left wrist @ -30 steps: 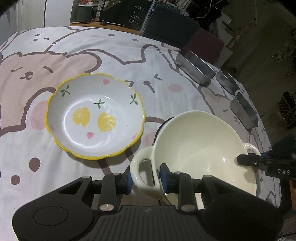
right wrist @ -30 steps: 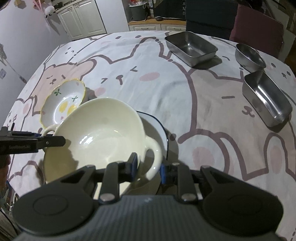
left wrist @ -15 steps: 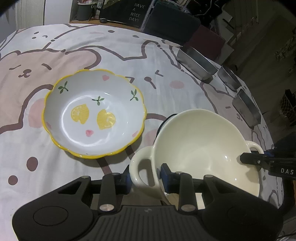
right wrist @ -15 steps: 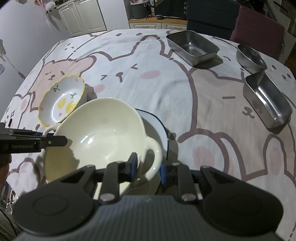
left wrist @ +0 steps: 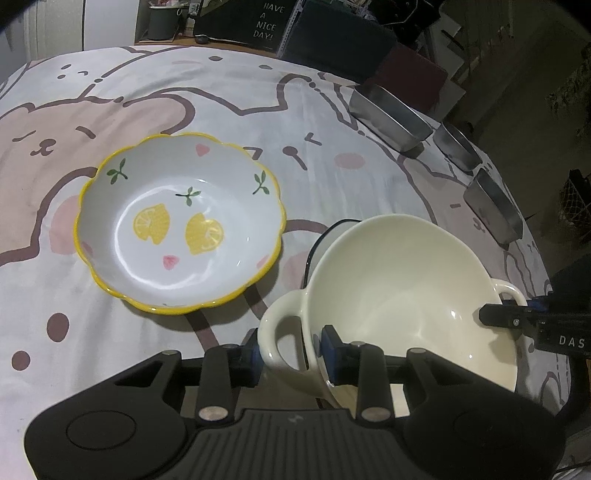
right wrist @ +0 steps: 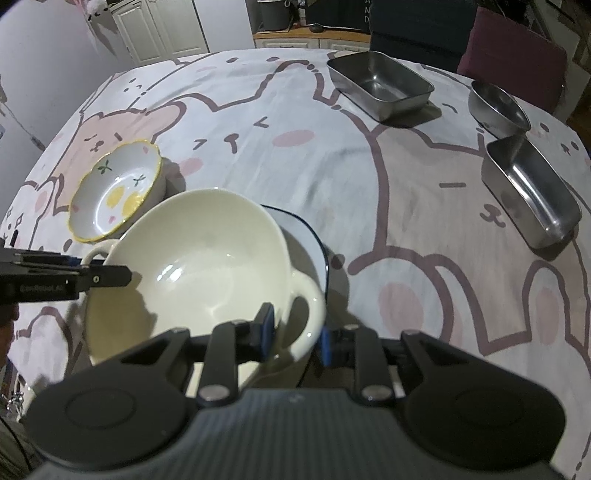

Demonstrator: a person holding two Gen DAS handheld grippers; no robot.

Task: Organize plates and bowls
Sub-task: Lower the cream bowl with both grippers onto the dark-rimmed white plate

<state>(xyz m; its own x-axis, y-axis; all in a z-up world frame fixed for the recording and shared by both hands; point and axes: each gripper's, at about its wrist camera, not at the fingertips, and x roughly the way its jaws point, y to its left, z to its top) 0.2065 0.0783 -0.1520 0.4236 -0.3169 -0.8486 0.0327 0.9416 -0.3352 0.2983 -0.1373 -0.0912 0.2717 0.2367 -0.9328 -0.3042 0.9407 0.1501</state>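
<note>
A: Quick pass. Where was the cream bowl (left wrist: 406,295)?

B: Held tilted between both tools, over a blue-rimmed plate (right wrist: 306,236) on the bear-print tablecloth (right wrist: 258,122). The left gripper (left wrist: 290,350) was narrowed onto the near loop handle, pads touching each side. The right gripper (right wrist: 295,325) was clamped the same way on the opposite handle.

A: The key relation?

B: The bowl's handle-to-handle line ran straight between the two tools, one handle each, so neither hand was nearer. The lemon bowl (left wrist: 181,229) sat just to the left of the cream one, apart from it, upright on the cloth. I'd guess the cream bowl goes either down on the plate below or across into that one; can't tell which.

A: Anything else on the table?

B: Two steel trays (right wrist: 380,83) and a small steel bowl (right wrist: 498,107) far right, well apart.

A: Readable text?

B: A sign (left wrist: 266,21) behind the table read "HAVE A NICE DAY!". The right tool showed "DAS" in the left view. The left tool's side had a label too blurred to read.
</note>
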